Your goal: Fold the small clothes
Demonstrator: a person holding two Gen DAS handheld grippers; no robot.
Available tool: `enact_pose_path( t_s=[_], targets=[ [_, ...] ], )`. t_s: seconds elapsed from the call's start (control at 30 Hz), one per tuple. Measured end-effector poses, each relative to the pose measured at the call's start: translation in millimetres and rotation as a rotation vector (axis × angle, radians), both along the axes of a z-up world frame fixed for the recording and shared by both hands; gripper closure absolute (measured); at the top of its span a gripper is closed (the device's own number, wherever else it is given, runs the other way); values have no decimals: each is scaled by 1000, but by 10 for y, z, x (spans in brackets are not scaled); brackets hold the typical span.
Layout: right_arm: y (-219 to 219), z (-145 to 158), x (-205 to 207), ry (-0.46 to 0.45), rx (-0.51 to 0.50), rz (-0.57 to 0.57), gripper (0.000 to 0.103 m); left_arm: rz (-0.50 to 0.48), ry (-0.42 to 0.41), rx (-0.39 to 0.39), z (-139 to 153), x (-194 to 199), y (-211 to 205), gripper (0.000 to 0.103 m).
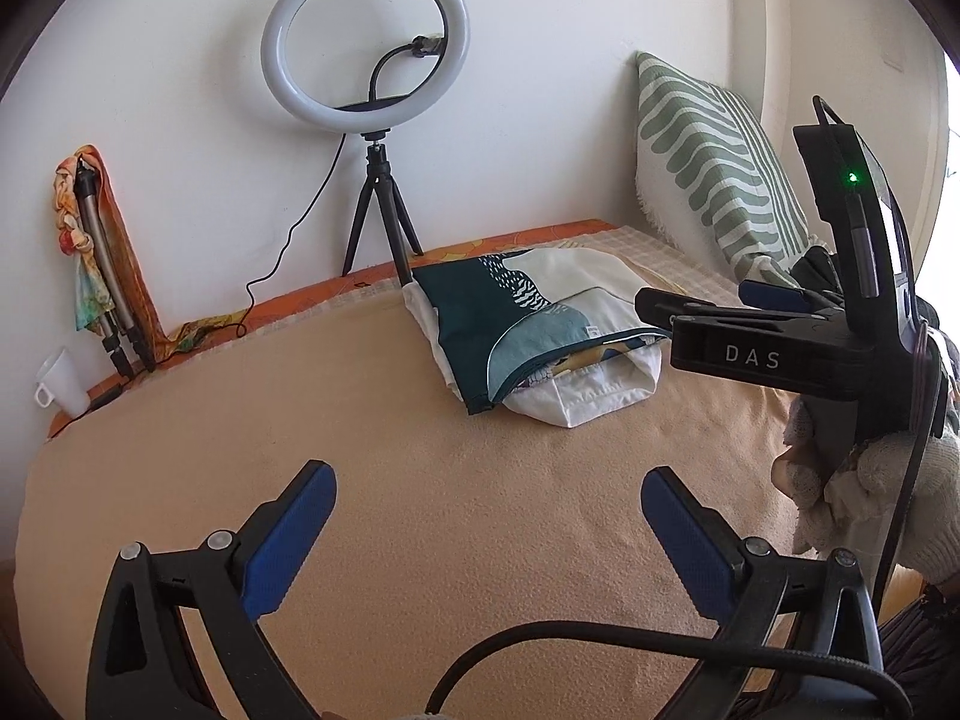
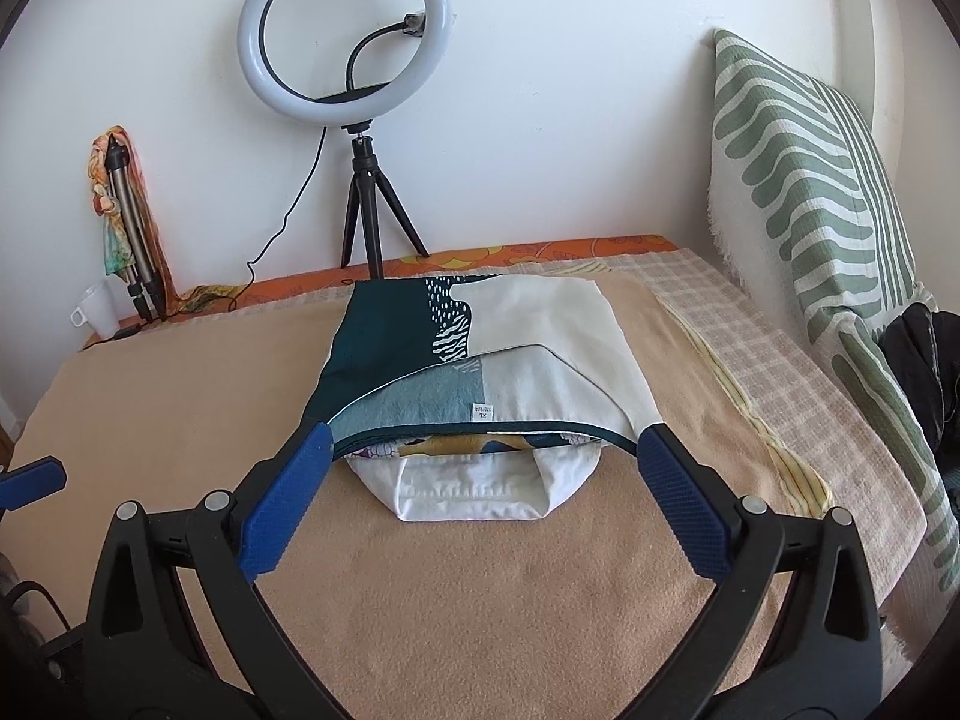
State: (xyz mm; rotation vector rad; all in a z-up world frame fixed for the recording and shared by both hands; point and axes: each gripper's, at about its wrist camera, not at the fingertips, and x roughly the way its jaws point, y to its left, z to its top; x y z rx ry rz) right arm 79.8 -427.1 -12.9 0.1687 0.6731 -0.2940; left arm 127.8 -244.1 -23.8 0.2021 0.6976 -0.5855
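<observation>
Folded clothes: stacked on beige blanket, in front of ring light. Right tongs: spread wide, empty, at the stack's near edge. Left tongs: spread, empty, left of stack.

This is a room in a home, most likely a bedroom. A bed fills most of both views. It has a soft tan blanket on top, a pale checked sheet under that, and an orange flowery sheet at the far edge. A big pillow with green stripes leans on the plain white wall. Folded clothes lie on the blanket. A ring light on a little black tripod stands by the wall. A white mug sits in the corner, near a folded stand wrapped in a bright scarf.
</observation>
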Motion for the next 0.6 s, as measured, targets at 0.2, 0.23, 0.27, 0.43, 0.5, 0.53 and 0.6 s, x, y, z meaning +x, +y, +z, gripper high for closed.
enact_pose_path(
  t_s=[0.2, 0.23, 0.27, 0.43, 0.5, 0.53, 0.6],
  targets=[
    [-28, -71, -19, 18, 9, -21, 0, 6, 1, 14, -11, -9, -5, 0],
    [-30, -77, -16, 21, 6, -23, 0, 7, -1, 16, -9, -13, -7, 0],
    [-32, -80, -8, 22, 4, -25, 0, 8, -6, 18, -4, -20, -10, 0],
    [-33, -88, 15, 22, 15, -19, 0, 16, -14, 9, 26, -23, 6, 0],
    [-24, -90, 19, 23, 12, -19, 0, 19, -13, 6, 37, -20, 14, 0],
    [-20, -89, 12, 23, 12, -20, 0, 20, -15, 7, 40, -19, 16, 0],
    [-19, -89, 10, 21, 18, -20, 0, 22, -19, 5, 46, -24, 22, 0]
  ],
)
